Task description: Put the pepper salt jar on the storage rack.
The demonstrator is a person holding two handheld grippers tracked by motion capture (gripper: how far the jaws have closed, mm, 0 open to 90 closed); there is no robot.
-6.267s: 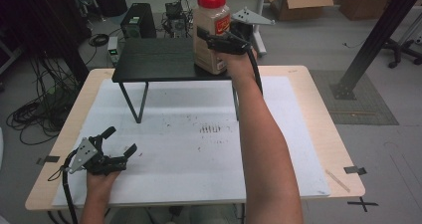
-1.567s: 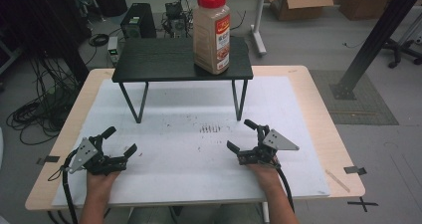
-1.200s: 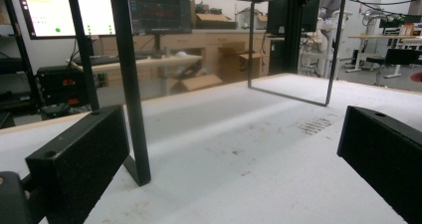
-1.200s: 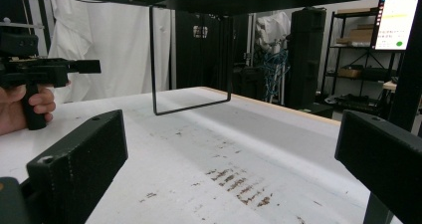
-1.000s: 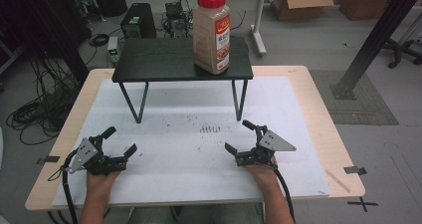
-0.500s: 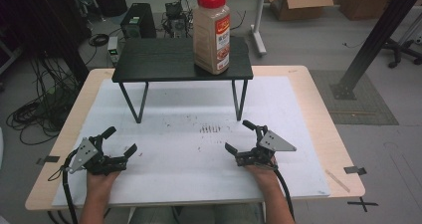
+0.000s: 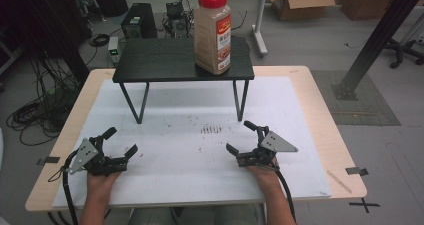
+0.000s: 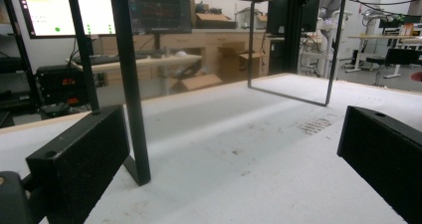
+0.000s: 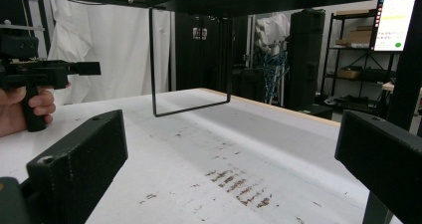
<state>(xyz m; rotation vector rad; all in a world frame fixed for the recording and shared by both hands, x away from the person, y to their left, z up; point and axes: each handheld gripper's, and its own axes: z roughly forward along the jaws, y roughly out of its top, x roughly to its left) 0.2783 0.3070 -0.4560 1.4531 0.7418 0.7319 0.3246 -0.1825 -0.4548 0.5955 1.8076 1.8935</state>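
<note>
A tall spice jar with a red lid stands upright on the right part of a low black shelf. My left gripper rests open on the white mat at the front left, nothing between its jaws. My right gripper rests open at the front right, also empty. In the left gripper view the black pads frame a shelf leg. The right gripper view looks under the shelf between its own pads, and the left gripper shows at far left, held in a hand.
The white mat covers the wooden table and carries brownish stains near the middle. The shelf's thin metal legs stand on the mat behind both grippers. Desks, boxes and cables lie beyond the table.
About six seconds ago my right gripper was up at the shelf, shut on the jar. The jar now stands free and the right gripper has come down to the mat, open. Left gripper unchanged.
</note>
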